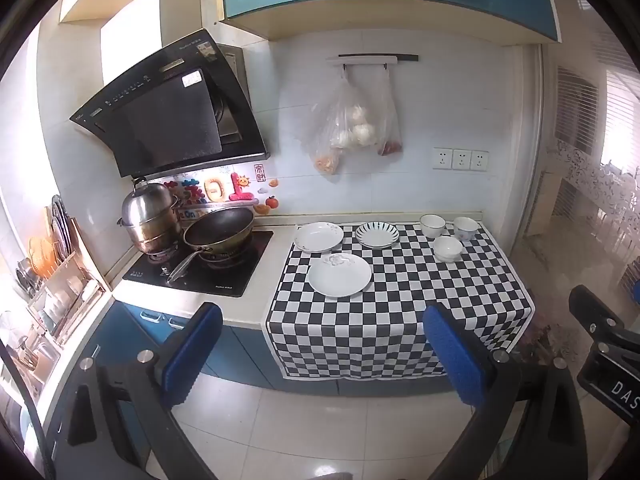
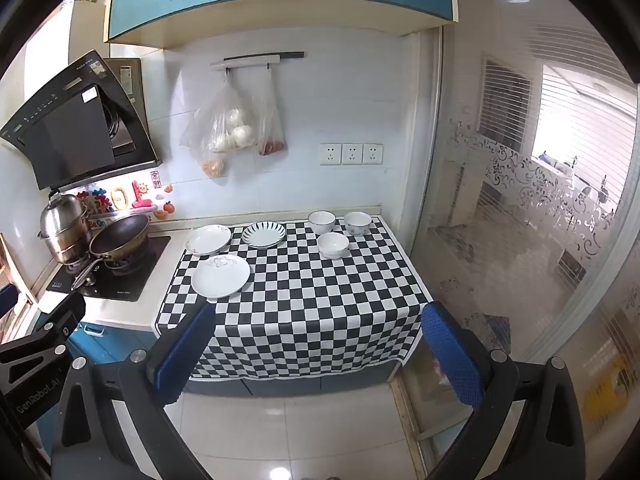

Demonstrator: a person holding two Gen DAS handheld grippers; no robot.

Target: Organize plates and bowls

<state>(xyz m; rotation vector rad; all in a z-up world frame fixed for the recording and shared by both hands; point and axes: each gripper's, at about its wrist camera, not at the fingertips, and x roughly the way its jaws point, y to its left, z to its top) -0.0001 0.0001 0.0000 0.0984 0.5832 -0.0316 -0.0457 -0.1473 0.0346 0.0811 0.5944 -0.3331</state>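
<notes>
Three plates lie on the checkered cloth (image 1: 400, 312): a white plate (image 1: 339, 275) in front, a white plate (image 1: 319, 236) behind it at left, and a striped plate (image 1: 377, 234). Three bowls (image 1: 432, 225) (image 1: 465, 228) (image 1: 447, 248) stand at the back right. The same plates (image 2: 220, 276) (image 2: 208, 239) (image 2: 263, 234) and bowls (image 2: 321, 222) (image 2: 357, 223) (image 2: 333, 245) show in the right wrist view. My left gripper (image 1: 324, 356) and right gripper (image 2: 320, 352) are both open and empty, held back from the counter above the floor.
A stove (image 1: 200, 264) with a wok (image 1: 218, 232) and a steel pot (image 1: 150, 220) stands left of the cloth. A dish rack (image 1: 60, 264) is at far left. Bags (image 1: 348, 128) hang on the wall. A glass partition (image 2: 520, 220) bounds the right side.
</notes>
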